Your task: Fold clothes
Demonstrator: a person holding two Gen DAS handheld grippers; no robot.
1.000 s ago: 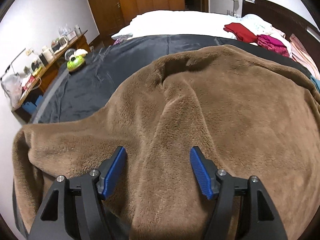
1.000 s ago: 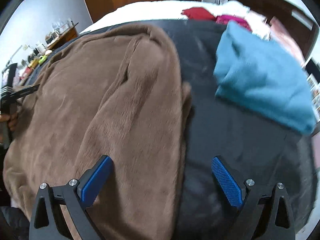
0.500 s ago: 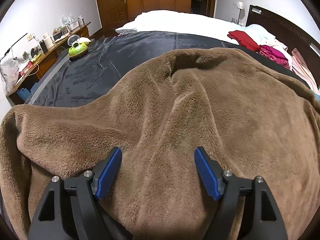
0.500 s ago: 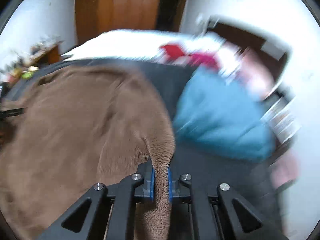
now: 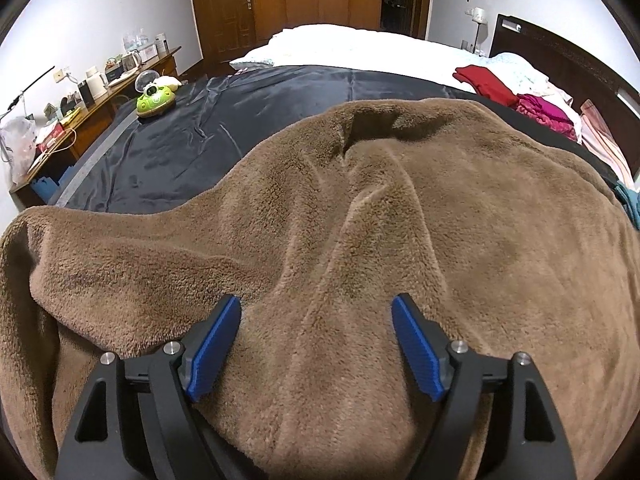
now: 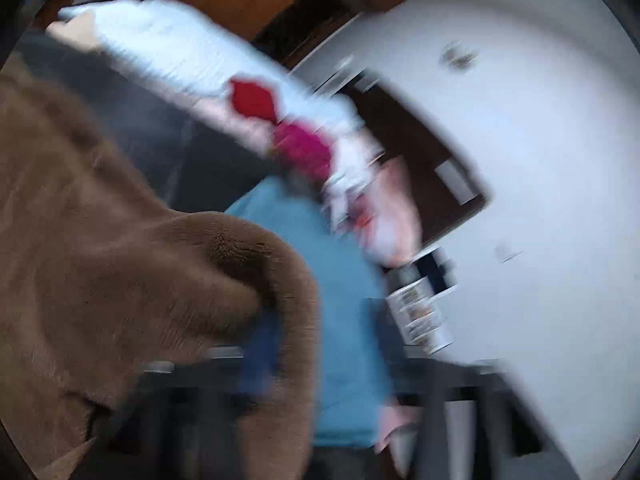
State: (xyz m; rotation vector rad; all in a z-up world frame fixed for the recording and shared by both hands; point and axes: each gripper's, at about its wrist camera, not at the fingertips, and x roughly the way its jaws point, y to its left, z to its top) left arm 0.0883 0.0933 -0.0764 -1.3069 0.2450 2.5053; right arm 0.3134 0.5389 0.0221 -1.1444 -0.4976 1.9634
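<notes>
A brown fleece garment (image 5: 360,220) lies spread over the dark sheet (image 5: 240,120) of the bed. My left gripper (image 5: 316,304) is open and points down at it, its blue pads (image 5: 214,348) either side of a raised ridge of fleece without pinching it. The right wrist view is heavily blurred. There a lifted edge of the brown fleece (image 6: 240,264) drapes over my right gripper (image 6: 348,356). Its jaws are opening, and the fleece edge still hangs beside the left blue pad (image 6: 260,340).
A folded teal garment (image 6: 344,280) lies just right of the fleece. Red (image 5: 484,82) and magenta (image 5: 540,110) clothes sit by the dark headboard (image 5: 560,56). A green toy (image 5: 154,102) is on the sheet's far left, beside a cluttered desk (image 5: 80,112). A white duvet (image 5: 360,44) lies beyond.
My right gripper shut on the fleece's right edge, swung up and over with it, and its fingers now stand apart. The left gripper's jaws widened slightly and it stayed in place.
</notes>
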